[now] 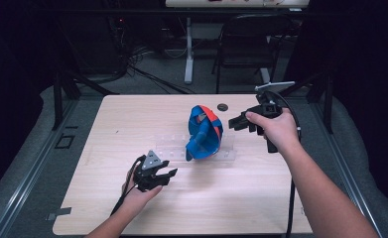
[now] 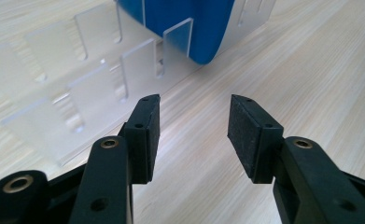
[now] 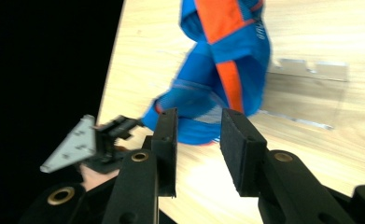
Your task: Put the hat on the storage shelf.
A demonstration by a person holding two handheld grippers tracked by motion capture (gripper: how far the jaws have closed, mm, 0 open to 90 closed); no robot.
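Note:
A blue and orange fabric piece (image 1: 204,133) stands draped over a clear acrylic slotted rack (image 1: 171,147) in the middle of the wooden table (image 1: 261,198). My left gripper (image 1: 169,174) sits at the near left of the rack, open, with nothing between its pads. In the left gripper view, my left gripper (image 2: 195,100) points at the rack (image 2: 77,93) and the blue fabric (image 2: 189,23). My right gripper (image 1: 233,123) hovers just right of the fabric, open and apart from it. In the right gripper view, my right gripper (image 3: 200,114) faces the fabric (image 3: 227,46); the rack (image 3: 311,88) lies behind it.
A small dark round object (image 1: 223,106) lies on the table behind the fabric. Beyond the far edge stand a dark chair (image 1: 246,44) and a white desk leg (image 1: 188,49). The floor around is dark, with cables at the back left.

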